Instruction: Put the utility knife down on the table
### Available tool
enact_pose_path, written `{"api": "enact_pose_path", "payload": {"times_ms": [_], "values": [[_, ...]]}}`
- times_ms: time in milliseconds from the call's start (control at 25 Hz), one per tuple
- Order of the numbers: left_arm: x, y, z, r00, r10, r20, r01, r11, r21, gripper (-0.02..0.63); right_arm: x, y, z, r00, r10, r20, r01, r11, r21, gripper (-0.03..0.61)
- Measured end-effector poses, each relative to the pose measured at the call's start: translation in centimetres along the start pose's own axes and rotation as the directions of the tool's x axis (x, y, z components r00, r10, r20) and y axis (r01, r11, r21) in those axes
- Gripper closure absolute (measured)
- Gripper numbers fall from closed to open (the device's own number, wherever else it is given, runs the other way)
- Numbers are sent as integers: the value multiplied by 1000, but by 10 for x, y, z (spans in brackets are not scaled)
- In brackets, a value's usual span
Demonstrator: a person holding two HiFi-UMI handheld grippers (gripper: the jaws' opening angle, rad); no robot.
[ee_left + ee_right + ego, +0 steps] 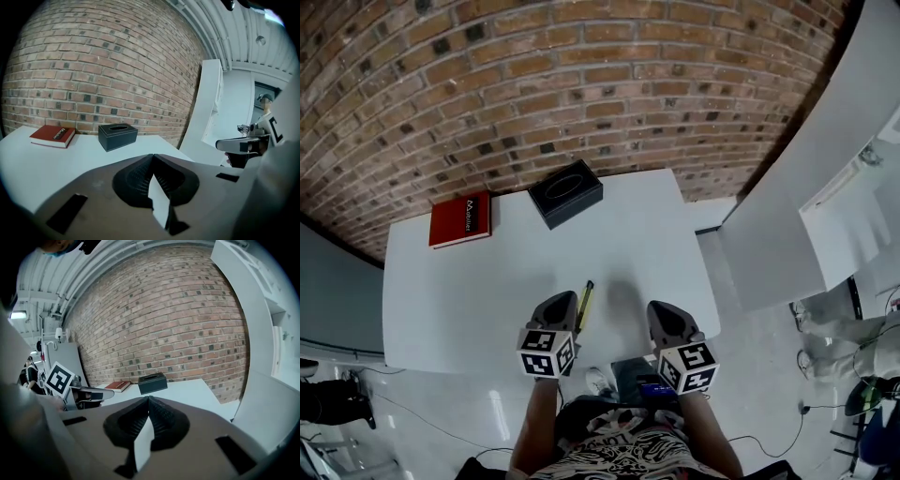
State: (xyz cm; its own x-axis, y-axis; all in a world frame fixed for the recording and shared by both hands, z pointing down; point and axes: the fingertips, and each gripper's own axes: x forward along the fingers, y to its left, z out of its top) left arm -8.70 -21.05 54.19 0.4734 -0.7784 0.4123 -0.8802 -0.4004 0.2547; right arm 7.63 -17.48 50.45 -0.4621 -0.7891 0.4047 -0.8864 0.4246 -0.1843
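Your left gripper (pixel 565 300) and right gripper (pixel 662 309) sit side by side over the near edge of the white rectangular tabletop (pixel 469 300), each with its marker cube turned toward you. In the left gripper view the dark ribbed fingers (pixel 138 176) are pressed together along a single seam, with nothing between them. The right gripper view shows the same: its fingers (pixel 164 418) are together and hold nothing.

The slim yellow-and-black utility knife (pixel 584 306) lies flat on the tabletop, free of both grippers. It is just beside the right edge of your left gripper, in the gap between the two grippers and nearer the left one. It runs lengthwise away from you toward the red-brown brick wall (pixel 534 84). Its near end passes out of sight beside the left gripper, so you cannot tell whether they touch.

At the far edge of the tabletop, well apart from the knife, a red hardcover book (pixel 461 218) lies flat at the left corner. A black rectangular tissue box (pixel 565 192) with an oval slot on top stands just to its right.
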Motion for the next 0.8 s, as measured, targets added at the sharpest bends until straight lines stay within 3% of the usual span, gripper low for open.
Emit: {"api": "enact_pose_path", "payload": {"times_ms": [320, 800], "values": [[-29, -21, 35, 993, -58, 106, 54, 998, 37, 598, -7, 21, 20, 997, 13, 70, -11, 999, -36, 578], [-40, -28, 45, 986, -95, 140, 91, 995, 34, 598, -24, 25, 24, 995, -12, 99, 17, 998, -55, 578]]}}
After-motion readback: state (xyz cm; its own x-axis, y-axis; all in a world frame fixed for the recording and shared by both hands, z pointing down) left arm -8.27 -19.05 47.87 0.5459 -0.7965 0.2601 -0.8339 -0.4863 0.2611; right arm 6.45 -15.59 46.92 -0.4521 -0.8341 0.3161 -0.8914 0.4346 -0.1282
